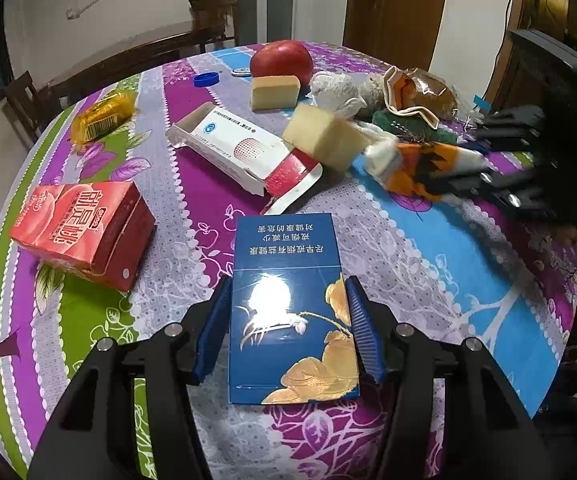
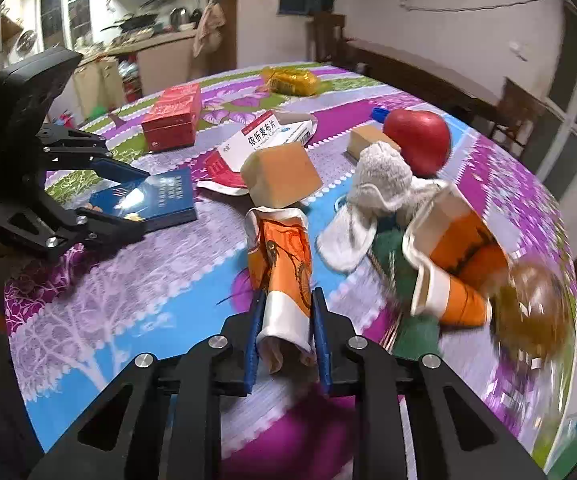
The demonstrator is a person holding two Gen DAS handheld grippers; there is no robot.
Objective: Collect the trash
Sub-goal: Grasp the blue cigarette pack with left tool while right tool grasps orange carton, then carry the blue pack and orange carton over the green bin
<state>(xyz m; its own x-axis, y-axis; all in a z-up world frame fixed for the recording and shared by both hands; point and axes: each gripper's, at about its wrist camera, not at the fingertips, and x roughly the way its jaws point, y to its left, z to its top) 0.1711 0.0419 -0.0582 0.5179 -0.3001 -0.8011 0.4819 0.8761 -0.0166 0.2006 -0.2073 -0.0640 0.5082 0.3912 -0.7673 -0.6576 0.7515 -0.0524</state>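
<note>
- Left wrist view: left gripper (image 1: 288,324) is clenched on the blue cigarette pack (image 1: 288,304), one blue pad on each long side; pack lies flat on the flowered tablecloth (image 1: 448,248).
- Same pack shows in right wrist view (image 2: 148,200), w/ the left gripper (image 2: 124,196) around it.
- Right wrist view: right gripper (image 2: 286,316) grasps a crumpled orange-white paper cup (image 2: 282,264), squeezed between both pads. Cup points away from the camera, toward a tan block (image 2: 282,176); whether cup is lifted or resting on the cloth, I cannot tell.
- Taking the blue pack as landmark, left wrist view: red carton (image 1: 84,232) is to its left, near; opened white-red medicine box (image 1: 244,152) is just beyond it, apart.
- Farther beyond the pack: second tan block (image 1: 274,92) and a red apple (image 1: 281,58) touching it; blue bottle cap (image 1: 206,79) beside them.
- Beyond-left of the pack, well apart: yellow wrapper (image 1: 102,116).
- Beyond-right of the pack: a heap w/ white cloth (image 1: 336,88), another crumpled cup (image 1: 404,94), green sponge (image 1: 412,126). This part is blurred.
</note>
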